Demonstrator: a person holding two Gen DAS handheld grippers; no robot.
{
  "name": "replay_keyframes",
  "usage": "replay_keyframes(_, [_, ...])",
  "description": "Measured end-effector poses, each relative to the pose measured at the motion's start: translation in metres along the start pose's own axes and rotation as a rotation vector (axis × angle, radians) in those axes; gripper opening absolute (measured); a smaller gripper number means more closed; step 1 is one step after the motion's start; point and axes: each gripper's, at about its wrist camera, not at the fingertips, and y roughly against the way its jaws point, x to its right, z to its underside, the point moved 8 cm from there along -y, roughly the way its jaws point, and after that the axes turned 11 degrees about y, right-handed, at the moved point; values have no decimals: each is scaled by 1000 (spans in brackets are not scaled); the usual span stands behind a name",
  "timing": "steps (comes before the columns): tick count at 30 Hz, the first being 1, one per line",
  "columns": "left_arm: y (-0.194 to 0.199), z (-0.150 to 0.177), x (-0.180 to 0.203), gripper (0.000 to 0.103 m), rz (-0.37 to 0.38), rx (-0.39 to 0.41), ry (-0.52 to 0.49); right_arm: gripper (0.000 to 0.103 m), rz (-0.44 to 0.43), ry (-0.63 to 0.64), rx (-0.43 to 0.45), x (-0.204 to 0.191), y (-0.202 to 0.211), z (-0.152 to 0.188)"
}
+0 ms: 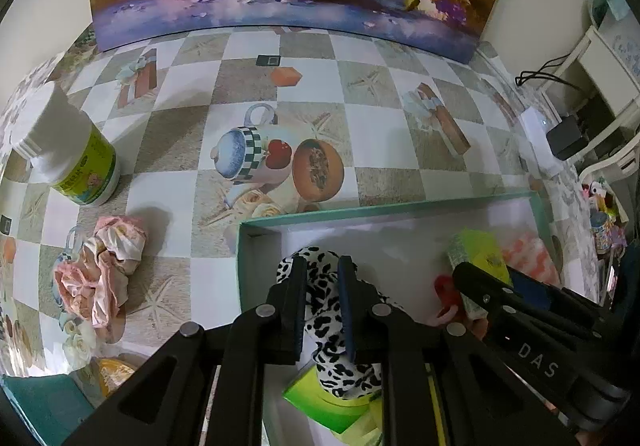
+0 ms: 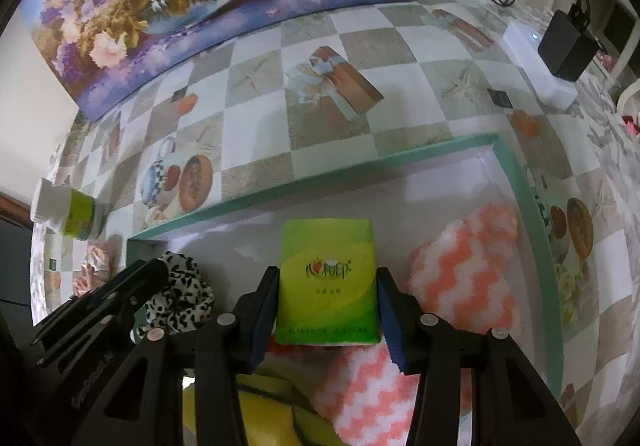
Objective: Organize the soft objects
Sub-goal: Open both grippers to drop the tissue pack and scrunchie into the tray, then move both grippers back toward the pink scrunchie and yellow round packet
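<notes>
Both grippers point steeply down: left gripper point(image 1: 319, 302) pinches spotted cloth point(image 1: 320, 326), right gripper point(image 2: 327, 306) clasps tissue pack point(image 2: 327, 282).

Lower end of the black-and-white spotted plush cloth point(image 1: 334, 330) hidden behind the left gripper point(image 1: 322, 308) fingers. Green tissue packet point(image 1: 320, 402) under it cut off by black arms. Small red object point(image 1: 446, 292) beside the right gripper mostly covered, identity unclear. Yellow soft item point(image 2: 276, 410) at the right-wrist view's bottom edge cropped. Print on the green-labelled white jar point(image 1: 76, 154) too small to read.
</notes>
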Motion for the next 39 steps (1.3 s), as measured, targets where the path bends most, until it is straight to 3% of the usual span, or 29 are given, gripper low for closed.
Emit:
replay_keyframes(6, [-1,1,-1,16,-4,-6,2,54,12,-9,-17,3,-4,3])
replay_keyframes(8, [0,1,-1,16,-7,-12,4,63,19,-10,-26,3,-5,3])
replay_keyframes(10, [1,0,-1,18,-12,-14,6,64,26,-8,-28,4,-4,3])
replay_keyframes(17, [18,-6,3,37,-26,-6,-2,72,56,-4,-4,8,15,-5])
replay_keyframes(21, [31,-11,5,55,-37,10,-4,78,73,6,-1,9,27,-9])
replay_keyframes(25, [38,-13,3,62,-60,20,-9,82,96,16,6,9,37,-11])
replay_keyframes(27, [39,-14,1,77,-75,19,-5,86,108,20,7,9,40,-12])
replay_keyframes(28, [39,-15,-2,80,-87,25,2,87,121,21,6,11,41,-12])
replay_keyframes(32, [36,-15,-11,83,-96,16,32,95,140,26,3,13,43,-11])
replay_keyframes(35, [34,-16,-17,94,-107,13,54,102,163,30,-5,16,42,-10])
replay_keyframes(39, [34,-18,-22,95,-90,18,81,103,181,37,-3,19,43,-10])
